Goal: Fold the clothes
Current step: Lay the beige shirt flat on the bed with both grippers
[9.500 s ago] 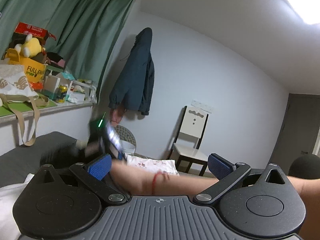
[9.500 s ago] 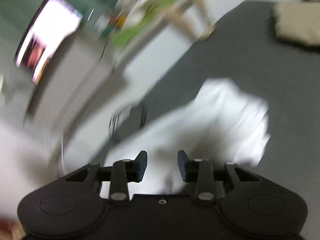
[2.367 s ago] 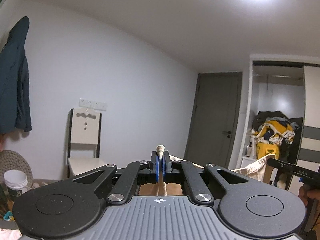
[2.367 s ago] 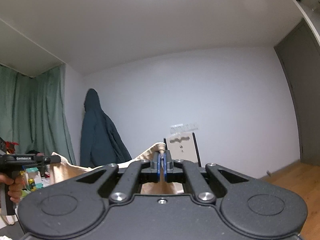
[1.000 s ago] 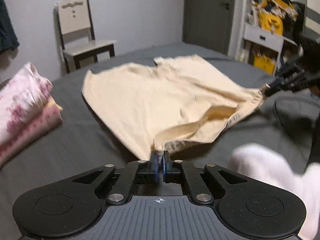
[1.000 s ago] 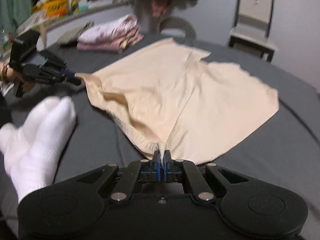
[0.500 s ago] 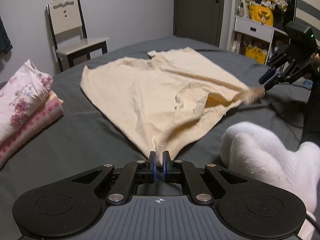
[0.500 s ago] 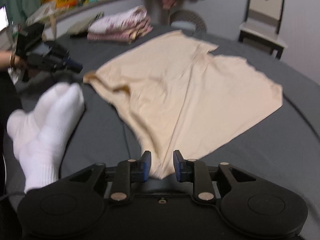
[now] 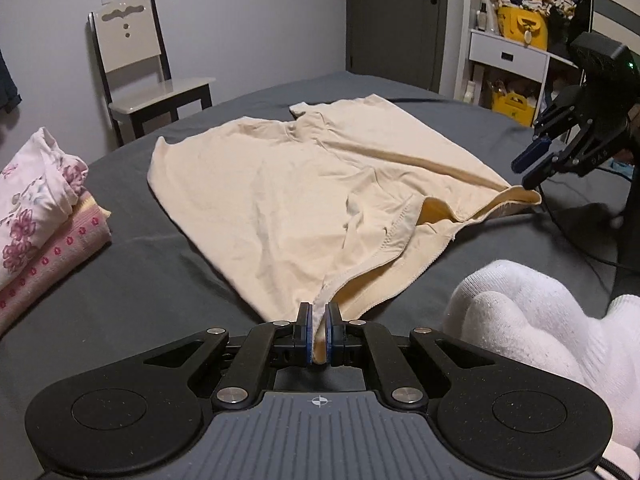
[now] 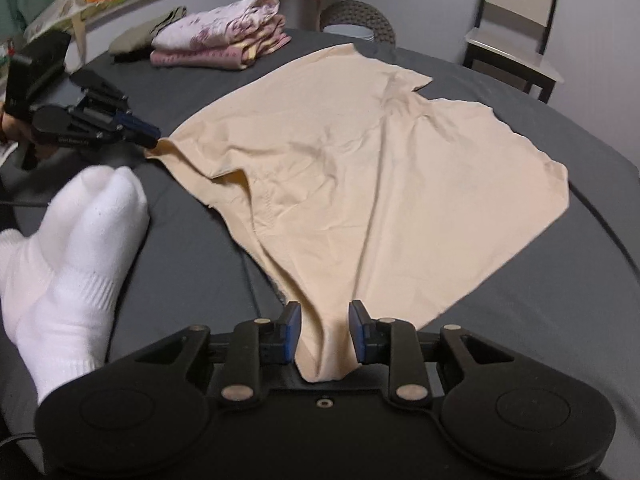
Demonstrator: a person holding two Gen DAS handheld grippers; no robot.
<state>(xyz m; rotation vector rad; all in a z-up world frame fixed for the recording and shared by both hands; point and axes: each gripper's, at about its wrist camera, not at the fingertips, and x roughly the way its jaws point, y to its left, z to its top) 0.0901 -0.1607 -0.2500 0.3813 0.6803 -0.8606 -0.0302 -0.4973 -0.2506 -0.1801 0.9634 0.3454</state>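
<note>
Since it lies spread flat across the middle of the dark grey bed (image 9: pixel 120 280), the beige shirt (image 10: pixel 360 152) looks thin, light and limp, likely to slide and wrinkle, so the hem corners are the places to hold. Folded clothes (image 10: pixel 224 44) sit near the far edge. At the near edge the left gripper (image 9: pixel 316 320) stands narrow around one hem corner, perhaps barely pinching; the right gripper (image 10: pixel 322 320) stands parted, cloth loose between its fingers.
</note>
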